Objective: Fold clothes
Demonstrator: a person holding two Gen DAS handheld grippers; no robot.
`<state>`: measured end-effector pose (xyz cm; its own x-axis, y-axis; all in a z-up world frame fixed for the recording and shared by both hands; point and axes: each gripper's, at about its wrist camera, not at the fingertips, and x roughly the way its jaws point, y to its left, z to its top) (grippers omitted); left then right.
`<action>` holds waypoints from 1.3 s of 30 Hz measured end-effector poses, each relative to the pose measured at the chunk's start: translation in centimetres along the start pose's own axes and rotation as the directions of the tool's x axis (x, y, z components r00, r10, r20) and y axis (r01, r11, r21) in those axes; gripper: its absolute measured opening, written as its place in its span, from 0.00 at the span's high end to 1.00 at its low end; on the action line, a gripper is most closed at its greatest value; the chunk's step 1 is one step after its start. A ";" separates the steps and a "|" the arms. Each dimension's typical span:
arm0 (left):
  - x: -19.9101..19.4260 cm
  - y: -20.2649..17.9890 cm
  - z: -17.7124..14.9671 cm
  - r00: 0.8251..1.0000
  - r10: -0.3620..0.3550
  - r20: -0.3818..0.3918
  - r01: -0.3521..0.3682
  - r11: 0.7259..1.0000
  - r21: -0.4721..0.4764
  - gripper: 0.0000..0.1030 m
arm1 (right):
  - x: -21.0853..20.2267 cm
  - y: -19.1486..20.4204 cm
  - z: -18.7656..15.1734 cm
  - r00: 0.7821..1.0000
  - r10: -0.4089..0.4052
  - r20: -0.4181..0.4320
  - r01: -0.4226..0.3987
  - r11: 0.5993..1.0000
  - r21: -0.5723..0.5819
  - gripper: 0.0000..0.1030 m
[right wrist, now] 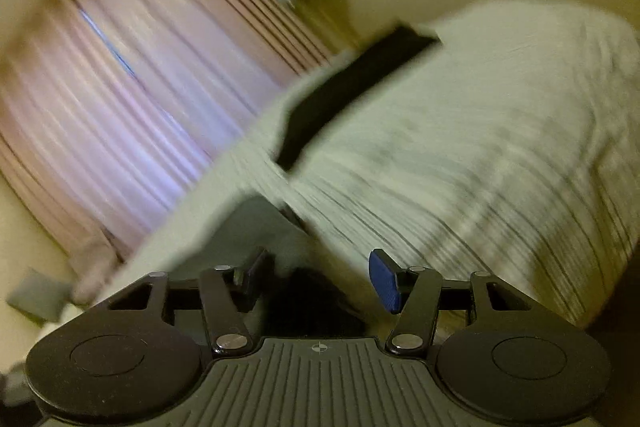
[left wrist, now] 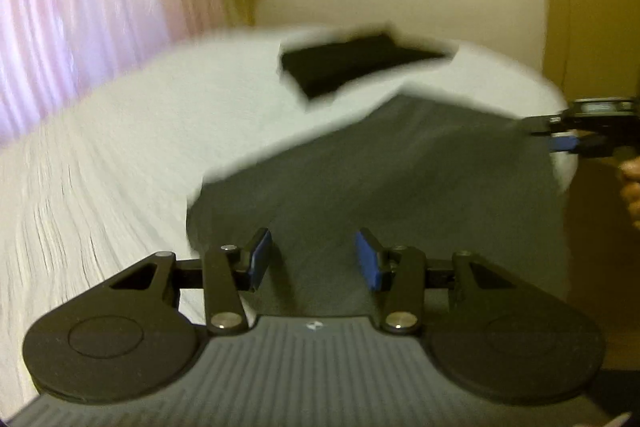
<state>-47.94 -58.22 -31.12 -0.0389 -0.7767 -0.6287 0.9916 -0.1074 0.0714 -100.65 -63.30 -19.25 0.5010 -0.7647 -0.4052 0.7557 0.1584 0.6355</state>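
Left gripper (left wrist: 314, 259): jaws spread, nothing between, grey garment (left wrist: 400, 179) just ahead.
Right gripper (right wrist: 320, 281): jaws spread, empty, over the bed (right wrist: 480, 147).
Black fold (left wrist: 352, 63): far ahead.

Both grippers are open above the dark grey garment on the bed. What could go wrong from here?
1. The left gripper hovers over the flat middle of the grey garment, so it may close on nothing.
2. The folded black garment lies close behind; a sweeping fold might disturb it.
3. Both views are blurred, so aiming is uncertain.
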 end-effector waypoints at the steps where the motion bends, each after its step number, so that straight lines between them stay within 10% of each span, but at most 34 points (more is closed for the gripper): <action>1: 0.8 0.6 -0.4 1.000 -0.009 -0.017 0.009 0.999 -0.033 0.47 | 0.3 -1.0 -0.5 1.000 -0.012 -0.023 0.012 1.000 0.002 0.46; 9: -0.4 1.2 -0.5 1.000 0.005 0.023 -0.003 0.996 -0.087 0.55 | -1.5 1.2 0.1 0.999 0.028 0.022 -0.024 0.986 -0.163 0.46; 16: 0.7 3.1 2.8 0.999 0.039 0.026 -0.037 0.994 -0.105 0.62 | -1.2 7.1 -0.1 0.995 0.091 -0.047 -0.102 0.856 -0.506 0.46; 22: 4.9 5.0 2.2 0.995 0.046 -0.089 -0.054 0.994 -0.094 0.62 | 3.1 7.5 -1.0 0.981 -0.030 -0.193 -0.081 0.839 -0.539 0.46; 29: 5.6 5.0 2.6 0.995 0.040 -0.094 -0.045 0.997 -0.055 0.61 | 6.6 13.8 2.4 0.977 -0.045 -0.207 -0.120 0.686 -0.718 0.46; 34: 5.9 5.2 2.1 0.996 0.040 -0.079 -0.046 0.996 -0.080 0.61 | 16.1 15.4 2.9 0.904 -0.194 -0.382 -0.190 0.618 -0.763 0.46; 36: 6.0 5.1 2.2 0.997 0.046 -0.070 -0.052 0.995 -0.085 0.61 | 18.6 14.5 3.3 0.875 -0.200 -0.441 -0.210 0.664 -0.717 0.46; 39: 4.7 4.9 2.5 0.998 0.047 -0.050 -0.052 0.994 -0.099 0.63 | 17.9 14.7 4.3 0.886 -0.170 -0.432 -0.215 0.674 -0.706 0.46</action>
<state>-43.58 -63.96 -31.84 0.0144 -0.7492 -0.6622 0.9996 -0.0045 0.0267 -82.40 -77.35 -14.39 0.4977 -0.4344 -0.7507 0.6996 0.7127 0.0515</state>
